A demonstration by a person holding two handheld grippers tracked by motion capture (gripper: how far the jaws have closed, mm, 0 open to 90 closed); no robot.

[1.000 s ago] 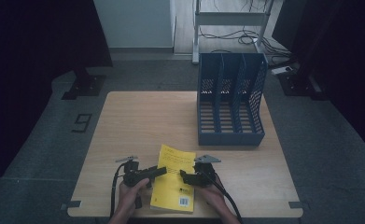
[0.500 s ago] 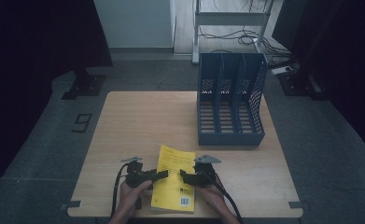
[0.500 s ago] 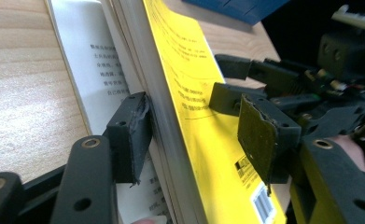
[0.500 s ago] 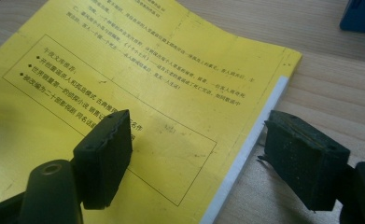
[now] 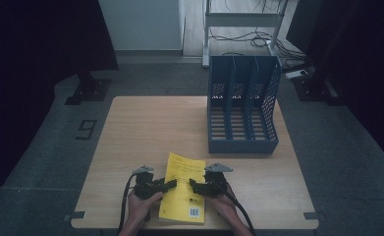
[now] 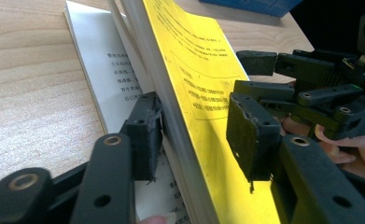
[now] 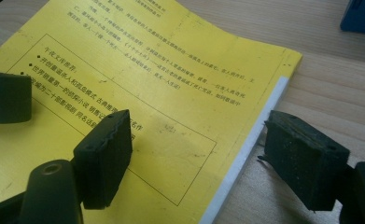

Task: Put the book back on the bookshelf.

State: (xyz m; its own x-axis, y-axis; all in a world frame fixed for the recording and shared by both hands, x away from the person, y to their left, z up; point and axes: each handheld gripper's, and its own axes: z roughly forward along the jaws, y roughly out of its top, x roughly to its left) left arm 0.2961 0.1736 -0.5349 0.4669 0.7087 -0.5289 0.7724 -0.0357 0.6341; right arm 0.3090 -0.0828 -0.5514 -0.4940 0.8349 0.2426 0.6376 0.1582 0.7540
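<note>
Two grippers are working at the yellow book [image 5: 183, 189], which is lying on the table [image 5: 145, 128] near its front edge, well short of the blue file rack [image 5: 242, 105]. High view: left gripper [image 5: 172, 184] is sitting at the book's left edge, right gripper [image 5: 191, 185] over its cover w/ the right hand [image 5: 229, 206] behind. Left gripper view: jaws have just been closing around the lifted cover and top pages; one pad [image 6: 145, 133] is touching underneath, the other isn't pressing yet. Right gripper view: jaws are standing apart, straddling the book's white page edge, gripping nothing.
</note>
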